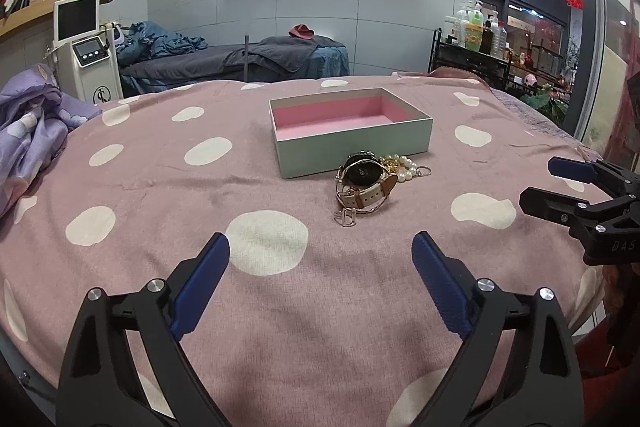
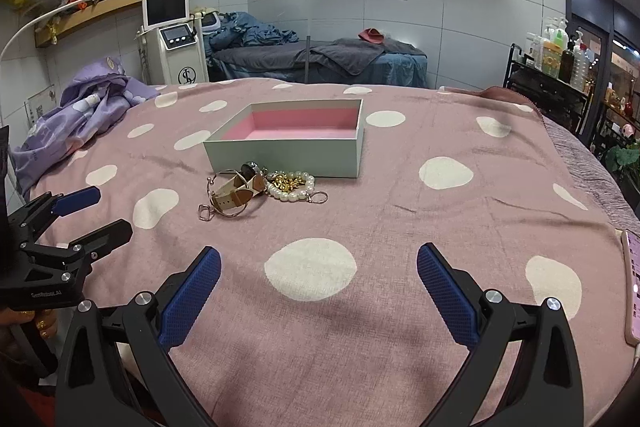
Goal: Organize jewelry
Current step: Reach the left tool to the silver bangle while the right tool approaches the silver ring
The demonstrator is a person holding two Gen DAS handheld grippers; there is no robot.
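An open pale green box (image 1: 352, 143) with a pink lining stands on the spotted pink cloth; it also shows in the right wrist view (image 2: 288, 151). In front of it lies a pile of jewelry: a watch (image 1: 362, 173) (image 2: 244, 187) with a white and tan strap, a pearl bracelet (image 1: 404, 167) (image 2: 294, 187) with gold beads, a thin bangle (image 2: 224, 205) and a small square ring (image 1: 347, 217) (image 2: 205, 213). My left gripper (image 1: 320, 247) is open and empty, short of the pile. My right gripper (image 2: 318, 259) is open and empty, nearer than the pile and to its right.
A crumpled purple blanket (image 2: 80, 115) lies at the cloth's left edge. A phone (image 2: 632, 287) lies at the right edge. Beyond the bed stand a white machine (image 2: 176, 43), a massage bed (image 2: 320, 59) and a black rack of bottles (image 2: 556, 67).
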